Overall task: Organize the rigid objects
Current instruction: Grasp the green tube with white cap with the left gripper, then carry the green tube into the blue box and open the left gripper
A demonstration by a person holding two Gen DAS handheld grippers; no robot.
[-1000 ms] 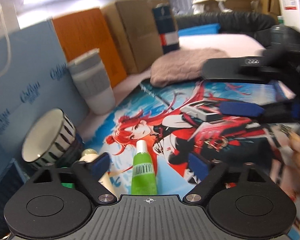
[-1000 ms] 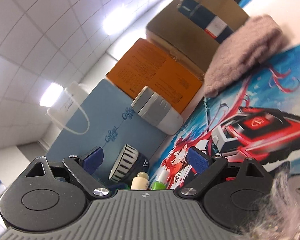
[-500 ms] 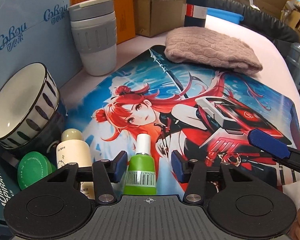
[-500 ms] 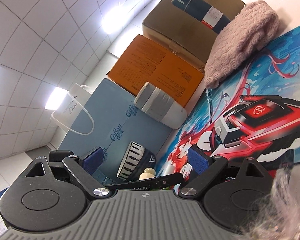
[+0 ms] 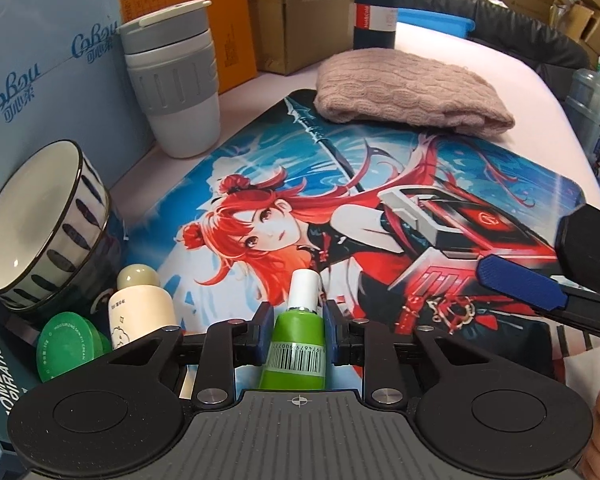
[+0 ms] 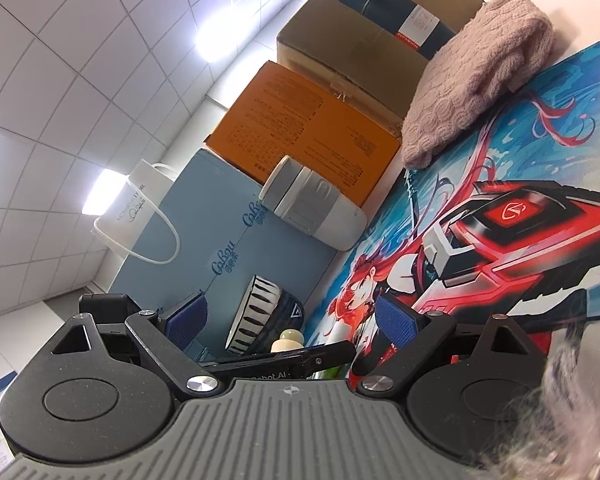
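left gripper (image 5: 295,322) is clamped on the green tube (image 5: 296,344), blue pads pinching both sides just under its white cap, barcode facing up. tube lies on the anime desk mat (image 5: 340,200) at the near edge, cap pointing to 12 o'clock. at 9 o'clock from the tube, just beside it, stands a cream lotion bottle (image 5: 140,300) w/ a rounded beige cap, and further toward 8 o'clock a green round lid (image 5: 66,346). above those, at 10 o'clock, a striped ceramic bowl (image 5: 40,224) sits tilted, opening toward the camera. a grey-and-white travel cup (image 5: 176,88) stands upright at 11 o'clock, off the mat, against the light blue box (image 5: 40,60). a folded pink knit cloth (image 5: 408,88) rests on the mat's far edge at 1 o'clock, dark blue flask (image 5: 376,8) behind it.

right gripper (image 6: 292,320) is spread wide, nothing between the pads, hovering tilted over the mat's near right part; in the left view one of its blue fingers (image 5: 520,280) shows at 3 o'clock, well apart from the tube. orange box (image 6: 308,132) and cardboard box (image 6: 360,32) line the back.
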